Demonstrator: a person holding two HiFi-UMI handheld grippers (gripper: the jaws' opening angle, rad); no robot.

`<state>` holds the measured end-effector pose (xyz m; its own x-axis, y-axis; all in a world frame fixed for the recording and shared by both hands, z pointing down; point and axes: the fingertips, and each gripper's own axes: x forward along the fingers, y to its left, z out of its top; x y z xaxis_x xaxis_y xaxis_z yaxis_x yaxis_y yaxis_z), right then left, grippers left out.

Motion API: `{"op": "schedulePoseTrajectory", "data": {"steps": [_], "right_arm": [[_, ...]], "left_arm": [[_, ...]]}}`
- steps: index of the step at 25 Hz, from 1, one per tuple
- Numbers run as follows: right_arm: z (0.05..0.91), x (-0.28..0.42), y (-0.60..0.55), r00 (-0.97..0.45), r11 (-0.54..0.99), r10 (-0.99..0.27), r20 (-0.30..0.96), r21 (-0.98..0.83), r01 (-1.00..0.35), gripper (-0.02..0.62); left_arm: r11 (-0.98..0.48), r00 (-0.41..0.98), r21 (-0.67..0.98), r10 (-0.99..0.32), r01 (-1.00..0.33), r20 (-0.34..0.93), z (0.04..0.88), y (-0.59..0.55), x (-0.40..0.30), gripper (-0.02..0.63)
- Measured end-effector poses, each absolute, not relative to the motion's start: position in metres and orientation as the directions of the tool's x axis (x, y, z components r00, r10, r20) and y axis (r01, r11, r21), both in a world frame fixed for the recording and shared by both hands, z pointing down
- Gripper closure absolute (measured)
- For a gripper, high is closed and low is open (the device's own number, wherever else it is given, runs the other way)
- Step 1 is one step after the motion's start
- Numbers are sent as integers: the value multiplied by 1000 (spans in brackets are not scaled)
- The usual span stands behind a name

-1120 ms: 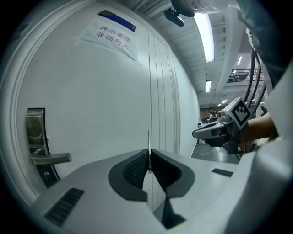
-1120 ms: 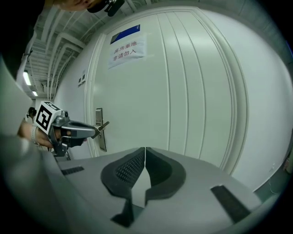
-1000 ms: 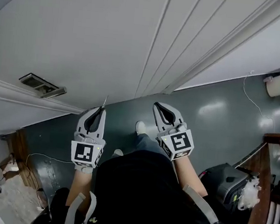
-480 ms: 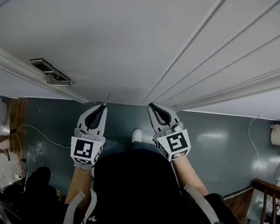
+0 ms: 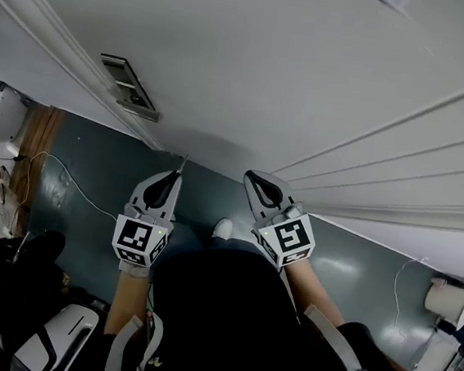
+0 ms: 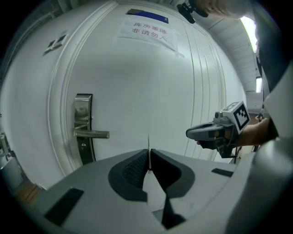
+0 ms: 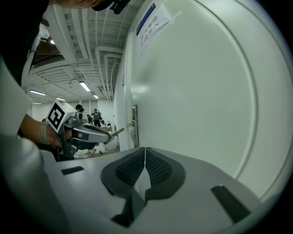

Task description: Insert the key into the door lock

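The left gripper (image 6: 149, 157) pinches the key (image 6: 149, 145), its blade pointing ahead at the door (image 6: 151, 82). The lock (image 6: 83, 107) lies well to its left, with the keyhole apparently below the handle (image 6: 94, 134). The right gripper (image 7: 145, 156), jaws pressed together on nothing, is farther from the lock.

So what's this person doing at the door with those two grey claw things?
A person stands facing a white door, a hand-held gripper in each hand. The left gripper is shut on a key, its thin blade pointing toward the door. The lock plate with its lever handle sits off to the key's left, apart from it, so the key is not yet in the lock. The right gripper is shut and empty, held alongside.
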<state>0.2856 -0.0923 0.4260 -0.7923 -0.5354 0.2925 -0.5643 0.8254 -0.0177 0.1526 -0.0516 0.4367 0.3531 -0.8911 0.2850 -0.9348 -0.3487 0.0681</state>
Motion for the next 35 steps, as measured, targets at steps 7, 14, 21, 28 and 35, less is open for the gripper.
{"op": "schedulePoseTrajectory", "data": {"steps": [7,14,21,28,35], "right_arm": [[430,223,-96,-822,867,-471,319,-5,-498,578],[431,138,-100,-808,871,-463,363,18,-491,578],[437,97,-107,-772,850,-489,406,22,-527,578],[441,64,-118,-729,811,-540,421,30,-584,578],[449,45,-128,-672,758,-596,440,31,-652,578]], "left_arm": [[-283,313,138,-896,-949,314,456,-44,87,581],[-266,334,237,-884,-935,327,472,-41,-3,581],[-267,399,392,-864,-881,308,489,-53,-55,581],[-297,488,526,-830,-797,271,507,-75,-89,581],[-316,583,684,-789,-658,196,522,-104,-110,581]]}}
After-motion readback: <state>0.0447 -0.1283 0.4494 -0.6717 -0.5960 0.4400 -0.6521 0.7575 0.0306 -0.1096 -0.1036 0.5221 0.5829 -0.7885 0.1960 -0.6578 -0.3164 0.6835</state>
